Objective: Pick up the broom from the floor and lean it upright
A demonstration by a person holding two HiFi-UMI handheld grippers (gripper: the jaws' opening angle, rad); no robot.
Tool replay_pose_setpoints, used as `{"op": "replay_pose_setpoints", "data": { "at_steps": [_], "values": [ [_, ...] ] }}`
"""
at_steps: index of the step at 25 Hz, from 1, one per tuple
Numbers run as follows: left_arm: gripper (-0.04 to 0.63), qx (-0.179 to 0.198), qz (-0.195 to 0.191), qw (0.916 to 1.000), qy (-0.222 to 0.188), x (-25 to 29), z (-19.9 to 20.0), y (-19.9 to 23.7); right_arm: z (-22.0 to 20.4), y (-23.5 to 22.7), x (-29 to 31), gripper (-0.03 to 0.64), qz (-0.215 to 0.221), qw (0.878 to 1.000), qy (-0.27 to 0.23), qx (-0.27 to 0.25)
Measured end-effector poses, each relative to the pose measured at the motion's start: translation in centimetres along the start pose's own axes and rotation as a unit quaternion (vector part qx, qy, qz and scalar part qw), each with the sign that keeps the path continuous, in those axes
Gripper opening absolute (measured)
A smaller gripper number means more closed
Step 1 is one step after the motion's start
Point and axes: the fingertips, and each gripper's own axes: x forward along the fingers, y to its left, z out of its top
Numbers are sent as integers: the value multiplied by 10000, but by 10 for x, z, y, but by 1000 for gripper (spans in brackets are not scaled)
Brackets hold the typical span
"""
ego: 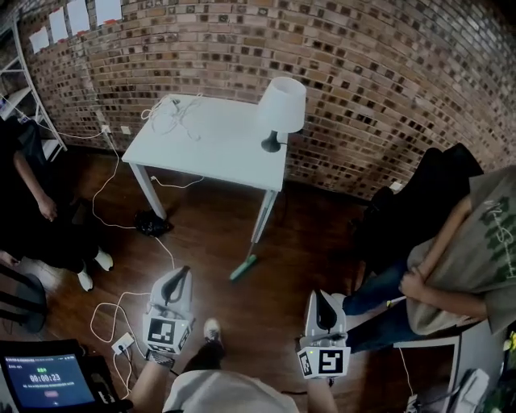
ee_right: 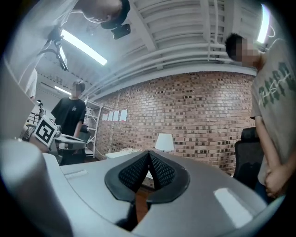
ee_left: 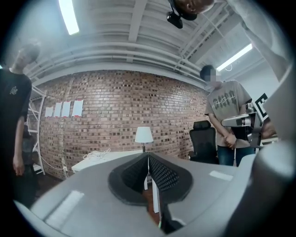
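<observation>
— On the dark wooden floor (ego: 266,323), at the foot of the white table's (ego: 214,145) near right leg: broom (ego: 243,267), lying flat; only a short green stretch made out; well apart from both grippers.

— And the left gripper (ego: 182,273)?

— Held level at lower left of the head view, pointing toward the table; jaws pressed together, ribbed black pad against pad, nothing between them; confirmed in the left gripper view, with the table and lamp beyond the tips.

— The right gripper (ego: 318,295)?

— Held level at lower right of the head view, beside the left one but apart from it; jaws likewise closed tight and empty, as read in the right gripper view; marker cube facing the head camera.

— On the table?

— Table lamp (ego: 280,109) with white shade and dark base, upright near the right rear corner; loose white cables (ego: 169,113) at the rear left.

— Around the table?

— Brick wall (ego: 363,73) behind, with sheets of paper (ego: 68,18) pinned at upper left; white shelf unit (ego: 24,89) at far left; black office chair (ego: 419,202) to the right; person in a grey printed shirt (ego: 476,242) at the right edge, hands clasped; person in dark clothes (ego: 32,202) at the left edge; white cord (ego: 109,310) looping across the floor to a power strip (ego: 123,344); timer screen (ego: 44,379) at bottom left.
</observation>
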Motion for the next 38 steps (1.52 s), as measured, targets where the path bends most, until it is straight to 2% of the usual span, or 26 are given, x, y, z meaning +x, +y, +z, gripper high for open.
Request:
{"op": "replay_pose_setpoints", "data": {
  "at_steps": [4,9,16,25,38],
  "values": [
    [2,149,-7,9997,-172,-50,24,-56,15,0,-63,12,223,9994,-261,91],
    [2,348,166,9989,-267,-134,45,-118,20,-3,-147,12,511,9978,-400,134],
    [2,334,301,9989,-158,-222,44,-164,11,7,-233,12,809,9959,-330,224],
    [2,44,-3,10000,-53,-257,37,-187,0,35,-271,14,759,9959,-79,486],
    [2,-13,0,10000,-46,-276,32,-152,6,76,-263,12,773,9963,12,384]
  ]
}}
